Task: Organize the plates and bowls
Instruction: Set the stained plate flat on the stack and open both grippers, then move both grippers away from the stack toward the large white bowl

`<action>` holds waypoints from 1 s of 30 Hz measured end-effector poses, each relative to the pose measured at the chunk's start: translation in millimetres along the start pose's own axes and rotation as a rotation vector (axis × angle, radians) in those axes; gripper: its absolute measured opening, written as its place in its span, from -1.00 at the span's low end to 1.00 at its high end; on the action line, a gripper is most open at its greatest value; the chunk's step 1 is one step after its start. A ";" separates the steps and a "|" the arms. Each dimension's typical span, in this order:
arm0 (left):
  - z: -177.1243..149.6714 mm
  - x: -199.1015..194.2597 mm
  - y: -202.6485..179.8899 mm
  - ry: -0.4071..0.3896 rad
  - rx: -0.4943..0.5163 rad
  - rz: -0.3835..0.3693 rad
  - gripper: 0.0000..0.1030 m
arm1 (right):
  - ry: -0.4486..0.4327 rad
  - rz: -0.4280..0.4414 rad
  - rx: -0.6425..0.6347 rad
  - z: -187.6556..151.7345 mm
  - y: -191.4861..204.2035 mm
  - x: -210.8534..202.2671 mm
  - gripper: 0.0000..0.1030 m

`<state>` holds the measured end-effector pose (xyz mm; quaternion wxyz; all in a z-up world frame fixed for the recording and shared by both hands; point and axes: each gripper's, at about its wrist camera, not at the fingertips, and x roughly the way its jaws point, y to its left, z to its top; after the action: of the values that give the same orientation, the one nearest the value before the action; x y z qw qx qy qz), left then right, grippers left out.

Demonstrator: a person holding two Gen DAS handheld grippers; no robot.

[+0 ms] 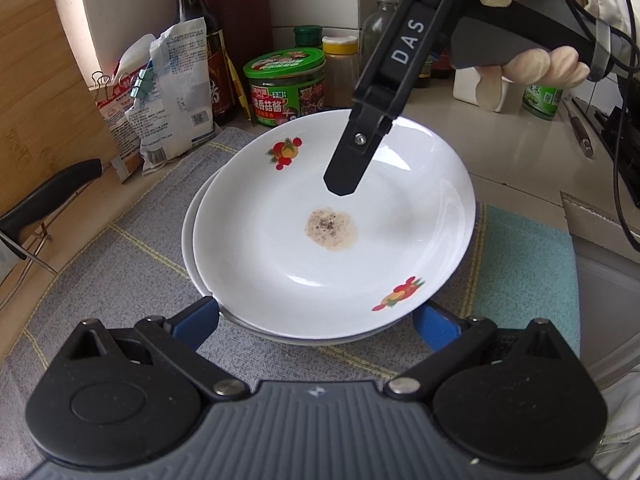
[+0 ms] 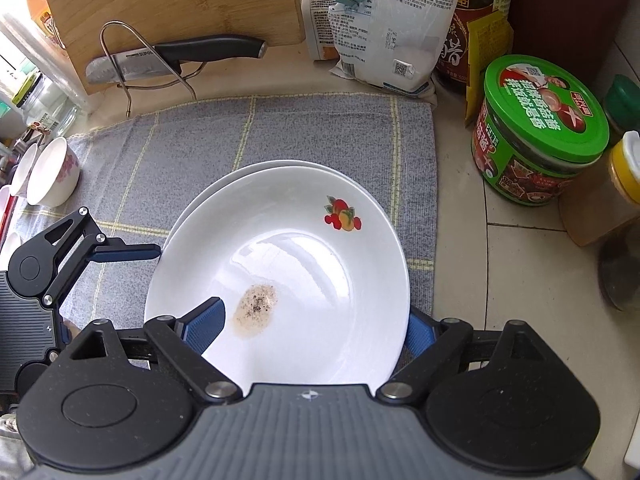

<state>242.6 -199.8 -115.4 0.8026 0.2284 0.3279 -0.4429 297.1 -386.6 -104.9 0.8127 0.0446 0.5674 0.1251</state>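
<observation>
Clutter rings the pale tiled table, taken from left to right in the right wrist view: small white bowls with pink flowers at the cloth's edge, a bamboo chopping board leaning behind a black-handled knife marked SUPOR in a wire stand, clipped white paper bags, a dark sauce bottle, and a green-lidded jar printed in Chinese.

The right claw, lettered DAS on its arm in the left wrist view, stands wide open: one blue pad hangs over the dish's inside, the other outside its rim, neither pressing. The left claw is open too, a pad at each side of the near rim.

The top white shallow plate, with red-and-orange fruit prints and a brown peppery smear at its centre, sits askew on a second white plate on the grey checked cloth.
</observation>
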 end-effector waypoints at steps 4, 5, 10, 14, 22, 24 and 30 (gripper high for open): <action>-1.9 -0.3 -0.4 0.000 -0.005 0.001 0.99 | 0.014 -0.008 0.015 -4.0 -1.8 3.0 0.93; -2.3 -0.5 -0.7 -0.001 -0.006 0.004 0.98 | 0.012 -0.008 0.018 -4.8 -1.5 2.3 0.93; -2.8 -3.5 -0.5 -0.017 -0.014 0.016 0.98 | -0.012 -0.026 0.000 -6.0 4.4 -2.6 0.95; -3.0 -8.0 -0.4 -0.034 -0.030 0.033 0.98 | -0.040 -0.021 -0.015 -7.0 11.9 -7.6 0.97; -8.3 -30.9 -0.7 -0.078 -0.101 0.103 0.98 | -0.095 -0.056 -0.094 -11.1 37.7 -12.7 0.97; -10.7 -40.5 -0.4 -0.096 -0.128 0.134 0.98 | -0.126 -0.070 -0.123 -13.2 46.6 -15.3 0.97; -24.6 -79.3 -1.5 -0.142 -0.222 0.247 0.98 | -0.234 -0.089 -0.233 -19.6 85.4 -19.9 0.97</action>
<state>202.2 -139.9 -74.4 0.8923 0.1452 0.2869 -0.3170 259.3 -310.7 -75.3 0.8775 -0.0607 0.4522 0.1479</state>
